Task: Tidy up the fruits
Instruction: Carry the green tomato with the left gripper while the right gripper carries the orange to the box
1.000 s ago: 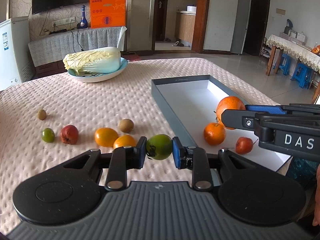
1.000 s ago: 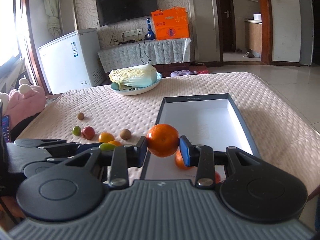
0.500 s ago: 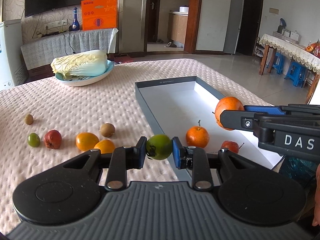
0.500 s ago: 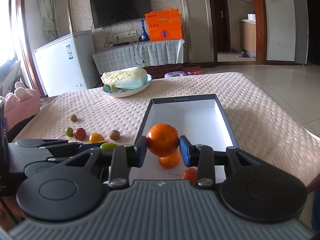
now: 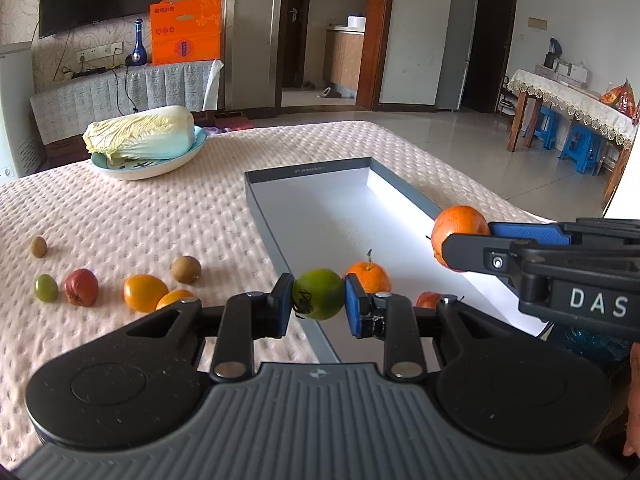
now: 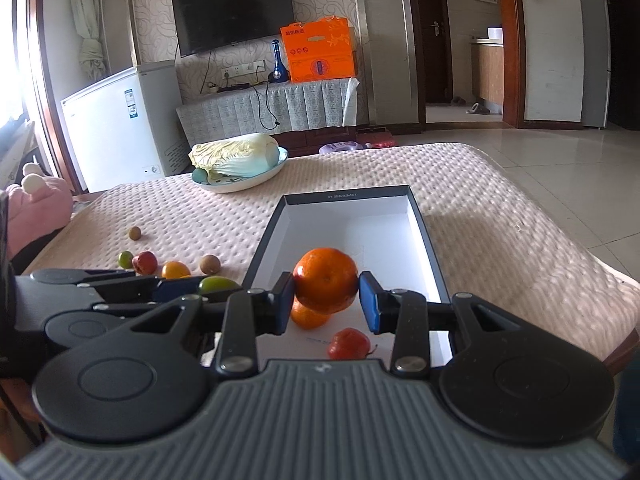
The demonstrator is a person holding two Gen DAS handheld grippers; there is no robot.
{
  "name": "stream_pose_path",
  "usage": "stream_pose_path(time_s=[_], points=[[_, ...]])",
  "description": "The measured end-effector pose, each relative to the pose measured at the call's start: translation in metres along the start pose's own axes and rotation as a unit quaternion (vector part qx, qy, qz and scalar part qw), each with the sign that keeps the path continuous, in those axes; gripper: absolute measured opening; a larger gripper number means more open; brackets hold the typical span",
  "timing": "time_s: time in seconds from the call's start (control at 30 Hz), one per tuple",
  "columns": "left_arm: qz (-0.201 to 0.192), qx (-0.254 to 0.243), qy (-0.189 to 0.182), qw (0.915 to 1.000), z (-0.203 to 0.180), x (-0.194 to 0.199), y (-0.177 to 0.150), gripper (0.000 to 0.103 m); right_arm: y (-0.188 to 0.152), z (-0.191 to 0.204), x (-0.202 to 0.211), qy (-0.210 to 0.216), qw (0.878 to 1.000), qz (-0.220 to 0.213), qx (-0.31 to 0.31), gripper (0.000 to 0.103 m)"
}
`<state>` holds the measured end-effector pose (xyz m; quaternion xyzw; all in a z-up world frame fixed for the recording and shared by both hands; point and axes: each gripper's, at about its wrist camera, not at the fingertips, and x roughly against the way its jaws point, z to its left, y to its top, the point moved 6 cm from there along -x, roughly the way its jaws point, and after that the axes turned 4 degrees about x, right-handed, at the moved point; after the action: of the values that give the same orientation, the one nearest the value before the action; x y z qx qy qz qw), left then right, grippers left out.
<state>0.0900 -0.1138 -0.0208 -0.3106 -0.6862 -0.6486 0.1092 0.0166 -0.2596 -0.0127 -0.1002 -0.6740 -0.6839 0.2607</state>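
Table under a pink quilted cover. Grey tray with white floor near its right edge. Plate with cabbage at the far edge. Right gripper clamped on a big orange, held over the tray's near end. Left gripper clamped on a green fruit above the tray's left wall, near end. In the tray's near end: small orange, red fruit. Loose on the cover left of the tray: two yellow-orange fruits, brown kiwi, red fruit, green one, small brown one.
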Motion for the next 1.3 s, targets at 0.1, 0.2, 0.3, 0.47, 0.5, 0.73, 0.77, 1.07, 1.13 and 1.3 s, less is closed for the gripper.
stream_pose_path(time_s=[0.1,0.2,0.3,0.47,0.5,0.73,0.77,1.07,1.13,1.3], points=[[-0.001,0.0,0.0,1.0,-0.001,-0.003,0.002,0.032,0.0,-0.003,0.002,-0.001,1.0,-0.001,0.001,0.038],[-0.003,0.0,0.0,1.0,-0.002,-0.006,0.004,0.032,0.0,-0.004,0.004,-0.001,1.0,-0.001,0.001,0.038],[-0.004,-0.001,0.0,1.0,-0.004,-0.01,0.007,0.032,-0.002,-0.006,0.006,0.001,1.0,0.0,0.002,0.038],[-0.004,-0.005,0.0,1.0,-0.007,-0.019,0.011,0.032,-0.004,-0.009,0.01,0.005,1.0,0.001,0.006,0.038],[-0.004,-0.006,0.0,1.0,-0.007,-0.021,0.012,0.032,-0.004,-0.008,0.01,0.006,1.0,0.002,0.007,0.038],[-0.003,-0.006,-0.006,1.0,-0.015,-0.032,0.016,0.032,-0.004,-0.01,0.01,0.007,1.0,0.004,0.008,0.038],[-0.003,-0.006,-0.007,1.0,-0.015,-0.032,0.016,0.032,-0.004,-0.01,0.01,0.008,1.0,0.004,0.009,0.038],[0.003,-0.003,-0.005,1.0,-0.026,-0.051,0.023,0.032,-0.009,-0.02,0.014,0.002,1.0,0.008,0.011,0.038],[0.004,-0.001,-0.004,1.0,-0.027,-0.054,0.024,0.032,-0.01,-0.022,0.015,0.001,1.0,0.01,0.011,0.038],[0.009,0.002,-0.005,0.9999,-0.031,-0.059,0.024,0.032,-0.013,-0.026,0.018,-0.003,1.0,0.013,0.011,0.038]])
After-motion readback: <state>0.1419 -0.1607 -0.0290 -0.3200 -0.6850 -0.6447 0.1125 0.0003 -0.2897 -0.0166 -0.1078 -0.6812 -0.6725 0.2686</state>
